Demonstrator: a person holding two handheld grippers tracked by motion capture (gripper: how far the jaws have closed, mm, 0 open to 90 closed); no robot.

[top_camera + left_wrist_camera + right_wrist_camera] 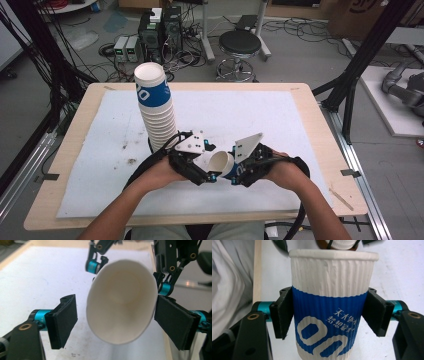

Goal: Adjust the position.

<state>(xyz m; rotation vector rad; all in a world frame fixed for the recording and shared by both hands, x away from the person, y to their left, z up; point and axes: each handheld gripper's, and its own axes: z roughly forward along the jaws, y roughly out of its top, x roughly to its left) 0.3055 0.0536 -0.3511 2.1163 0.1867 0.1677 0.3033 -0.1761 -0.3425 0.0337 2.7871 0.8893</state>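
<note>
A blue-and-white ribbed paper cup [223,163] lies on its side above the table's front middle, with my right gripper [233,168] shut on its blue band. The right gripper view has both black pads [283,315] pressed on the cup [329,287]. Its open mouth [122,302] faces my left gripper [120,322], which is open. The left pad [63,320] stands clear of the rim and the other pad [175,325] sits at the rim's edge. In the high view my left gripper [212,163] meets the cup's mouth. A tall leaning stack of the same cups [156,112] rises just behind my left hand.
A white mat [260,115] covers most of the wooden table [320,150]. The cup stack stands left of centre, close to my left gripper. On the floor beyond the far edge are a black stool [240,47], computer cases [160,30] and cables.
</note>
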